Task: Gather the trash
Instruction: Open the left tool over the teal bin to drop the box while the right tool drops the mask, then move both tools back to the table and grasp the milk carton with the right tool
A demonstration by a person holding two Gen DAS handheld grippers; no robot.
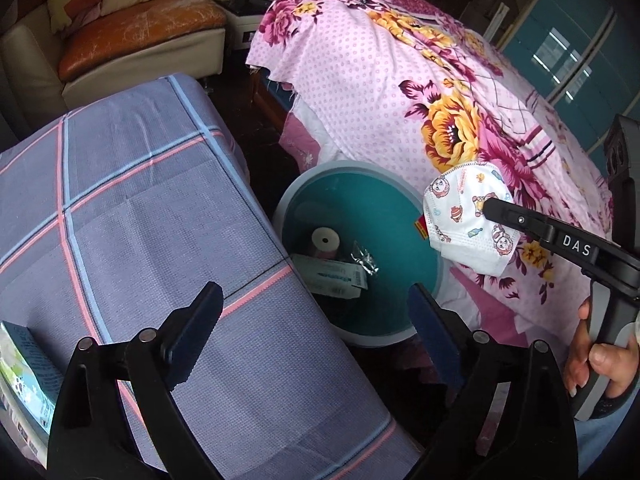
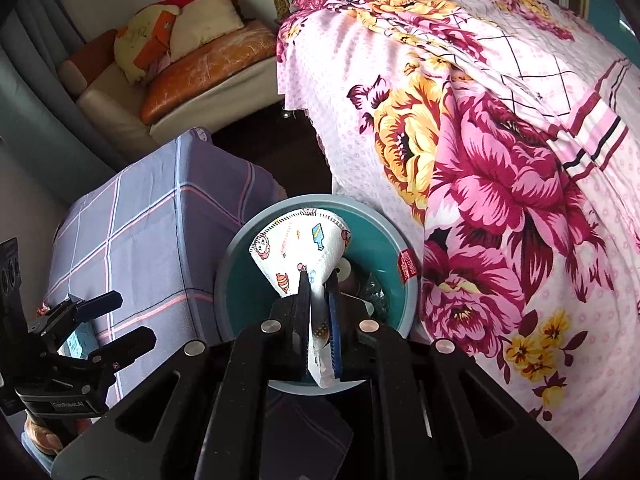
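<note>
A child's face mask (image 2: pixel 304 256) pinched in the right gripper (image 2: pixel 318 300) above a teal waste bin (image 2: pixel 240 264).

The mask is light, soft and floppy, so a pinch on its folded edge suits it, as judged from how it hangs. The right gripper is clenched on that lower edge, and the mask fans out beyond the fingertips over the bin's mouth. The left gripper (image 1: pixel 316 312) stands spread wide and empty over the bin's near rim, beside a tabletop (image 1: pixel 140 200) under a checked cloth.
</note>
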